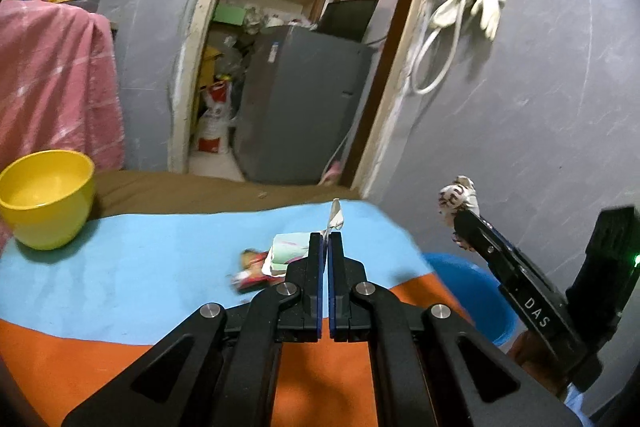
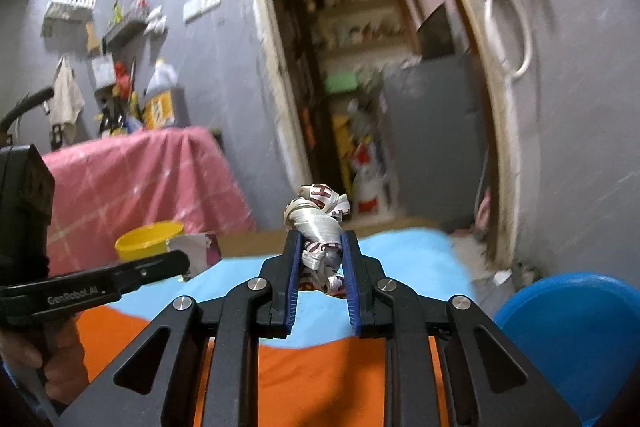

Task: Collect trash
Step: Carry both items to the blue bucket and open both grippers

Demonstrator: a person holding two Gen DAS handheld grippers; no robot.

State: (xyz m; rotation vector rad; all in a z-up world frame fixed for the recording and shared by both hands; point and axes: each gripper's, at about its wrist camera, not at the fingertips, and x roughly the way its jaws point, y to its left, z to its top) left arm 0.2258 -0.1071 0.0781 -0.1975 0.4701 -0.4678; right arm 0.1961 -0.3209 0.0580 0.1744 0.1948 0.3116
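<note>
1. Roughly midway, by my read: both grippers were loaded, nothing visibly dropped into a bin yet.
2. Left gripper (image 1: 326, 235) was clenched on a thin white paper scrap (image 1: 335, 214), which stuck up from between the pads above the blue-and-orange cloth (image 1: 140, 259).
3. Right gripper (image 2: 322, 239) was grasping a crumpled white wrapper with dark red lettering (image 2: 318, 215), jaws only partly closed round the wad, held above the cloth's near half.
4. Left on the cloth, toward its far right corner: one pale green-and-white packet (image 1: 286, 247) and, touching it on the left, one red-and-yellow wrapper (image 1: 252, 269), blurred.
5. Likely destinations: one yellow bowl (image 1: 46, 197) at the far left edge of the cloth, looked empty; one blue tub (image 2: 576, 331) off the right edge, lower down. Which serves as the bin, cannot tell.
6. Count: trash pieces four (two held, two lying), grippers two, bowl one, tub one.
7. Remaining, as judged: deposit both held pieces, then fetch the two lying ones.
</note>
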